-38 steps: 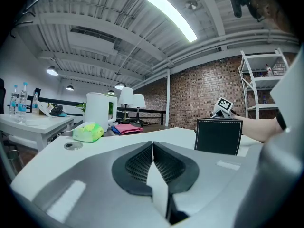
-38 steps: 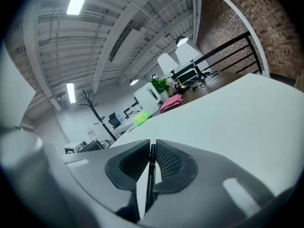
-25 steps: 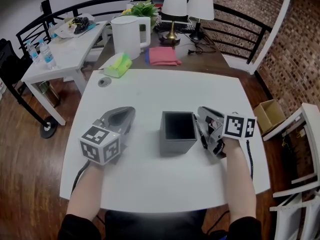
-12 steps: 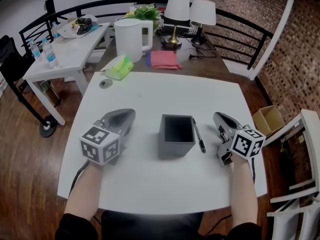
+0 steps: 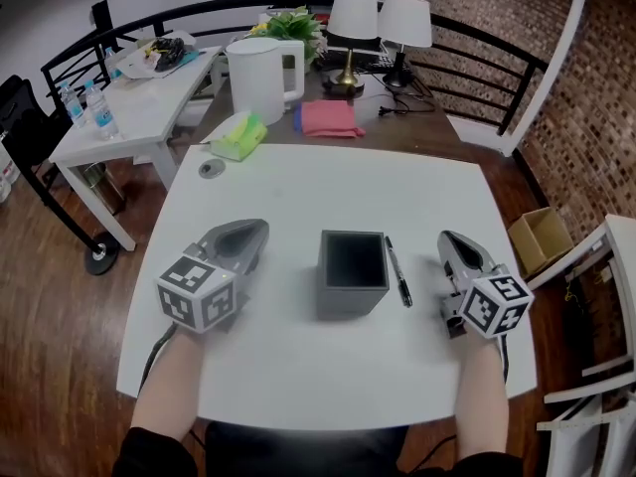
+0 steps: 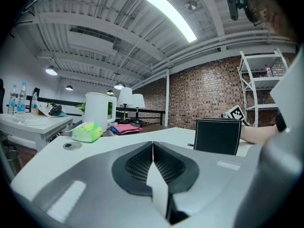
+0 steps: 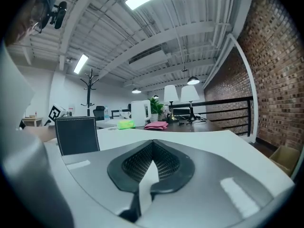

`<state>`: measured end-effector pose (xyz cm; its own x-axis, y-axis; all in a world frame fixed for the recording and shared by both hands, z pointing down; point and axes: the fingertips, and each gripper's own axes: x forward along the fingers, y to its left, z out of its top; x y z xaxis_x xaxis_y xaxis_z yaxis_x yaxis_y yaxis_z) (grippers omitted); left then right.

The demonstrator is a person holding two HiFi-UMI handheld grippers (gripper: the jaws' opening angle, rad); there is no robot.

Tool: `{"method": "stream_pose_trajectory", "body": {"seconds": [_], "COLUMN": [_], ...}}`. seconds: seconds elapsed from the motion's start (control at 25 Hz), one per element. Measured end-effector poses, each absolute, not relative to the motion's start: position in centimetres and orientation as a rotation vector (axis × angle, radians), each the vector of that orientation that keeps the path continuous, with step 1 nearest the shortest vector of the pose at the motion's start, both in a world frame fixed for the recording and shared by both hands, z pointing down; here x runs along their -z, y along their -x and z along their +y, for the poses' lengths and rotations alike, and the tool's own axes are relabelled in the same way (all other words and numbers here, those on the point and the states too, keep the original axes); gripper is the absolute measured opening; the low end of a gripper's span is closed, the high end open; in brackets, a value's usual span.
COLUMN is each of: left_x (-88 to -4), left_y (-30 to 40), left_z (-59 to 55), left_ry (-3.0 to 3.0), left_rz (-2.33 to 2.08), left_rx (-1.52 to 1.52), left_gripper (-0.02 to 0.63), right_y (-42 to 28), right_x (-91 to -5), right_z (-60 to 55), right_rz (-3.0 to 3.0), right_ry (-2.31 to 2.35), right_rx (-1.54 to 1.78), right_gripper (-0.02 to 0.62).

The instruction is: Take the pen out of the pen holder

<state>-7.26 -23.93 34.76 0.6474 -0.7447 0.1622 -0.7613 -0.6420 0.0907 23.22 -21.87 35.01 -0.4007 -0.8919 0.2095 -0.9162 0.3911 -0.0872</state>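
Note:
A dark grey square pen holder (image 5: 353, 269) stands at the middle of the white table (image 5: 298, 187), its inside empty. A black pen (image 5: 398, 271) lies flat on the table just right of it. My right gripper (image 5: 456, 245) rests on the table right of the pen, apart from it, jaws shut on nothing. My left gripper (image 5: 245, 234) lies left of the holder, jaws shut and empty. The holder (image 6: 218, 136) shows in the left gripper view at the right, and the holder (image 7: 76, 134) shows in the right gripper view at the left.
A small round disc (image 5: 207, 167) lies at the table's far left. Behind stands a brown table with a white kettle (image 5: 259, 76), a green tissue pack (image 5: 238, 134), a pink cloth (image 5: 326, 117) and two lamps (image 5: 358, 18). A white chair (image 5: 596, 266) is at the right.
My right gripper let go of the pen, shut, and moved to the right away from the holder. The pen now lies on the table. The left gripper stayed still.

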Motion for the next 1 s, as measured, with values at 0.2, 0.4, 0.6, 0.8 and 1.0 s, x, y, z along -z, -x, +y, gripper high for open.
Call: {"method": "stream_pose_trajectory", "body": {"seconds": [0.2, 0.4, 0.6, 0.8, 1.0], "left_x": [-34.78, -34.71, -34.75, -34.73, -34.81], "left_y": [7.28, 7.34, 7.37, 7.33, 7.26], "left_z": [-23.99, -23.96, -23.84, -23.84, -23.81], "left_ry": [-2.713, -2.708, -2.706, -2.707, -2.710], "left_rz": [-1.250, -1.259, -1.262, -1.260, -1.254], "left_rx": [-0.165, -0.164, -0.164, -0.166, -0.166], "left_gripper": [0.005, 0.005, 0.005, 0.005, 0.005], "right_y": [-23.47, -23.49, -23.44, -23.48, -23.54], "right_x": [-35.04, -34.92, -34.91, -34.92, -34.99], "right_z": [-21.88, -21.81, -21.65, -21.55, -21.42], "right_rz": [-2.512, -2.516, -2.520, -2.522, -2.516], "right_ry": [-1.663, -1.667, -1.662, -1.663, -1.661], "right_rx": [-0.284, -0.279, -0.278, -0.277, -0.275], "right_gripper": [0.012, 0.012, 0.012, 0.012, 0.012]}}
